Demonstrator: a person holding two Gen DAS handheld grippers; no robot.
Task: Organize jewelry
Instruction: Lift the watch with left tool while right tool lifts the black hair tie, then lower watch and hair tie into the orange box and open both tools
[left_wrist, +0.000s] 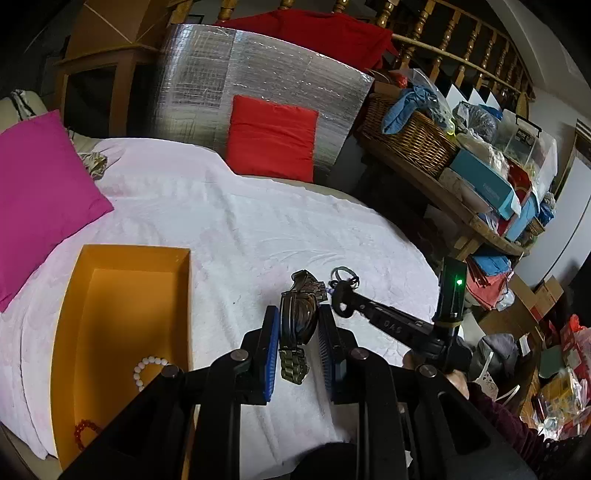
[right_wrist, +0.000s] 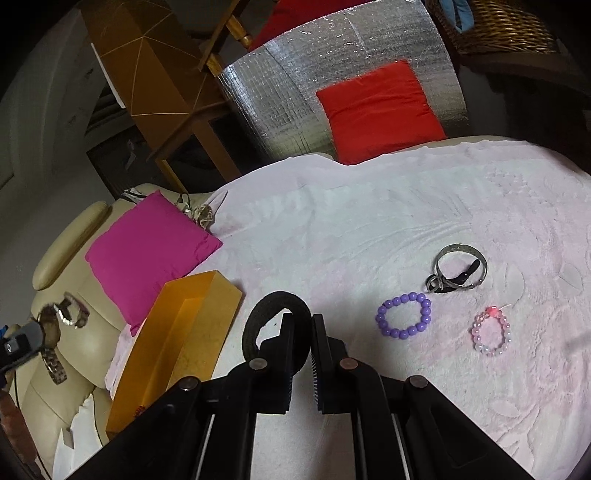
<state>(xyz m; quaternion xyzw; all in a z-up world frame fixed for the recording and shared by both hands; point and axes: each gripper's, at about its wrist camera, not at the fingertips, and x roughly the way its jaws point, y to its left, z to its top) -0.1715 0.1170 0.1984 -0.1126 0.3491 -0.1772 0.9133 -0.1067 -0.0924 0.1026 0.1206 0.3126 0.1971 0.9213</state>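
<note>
Now the left gripper (left_wrist: 298, 323) holds a metal watch (left_wrist: 297, 325) clamped between its pads, with the yellow box (left_wrist: 66, 332) to its left. Meanwhile the right gripper (right_wrist: 303, 339) pinches a black hair tie (right_wrist: 255, 325); purple bracelet (right_wrist: 404, 320) and pink bracelet (right_wrist: 492, 334) lie on the blanket (right_wrist: 369, 229) to its right.

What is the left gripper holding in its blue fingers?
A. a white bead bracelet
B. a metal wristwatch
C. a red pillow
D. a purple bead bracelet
B: in the left wrist view the left gripper is closed on a dark metal wristwatch, its link band hanging down between the blue pads, while the white bead bracelet lies in the yellow box.
</note>
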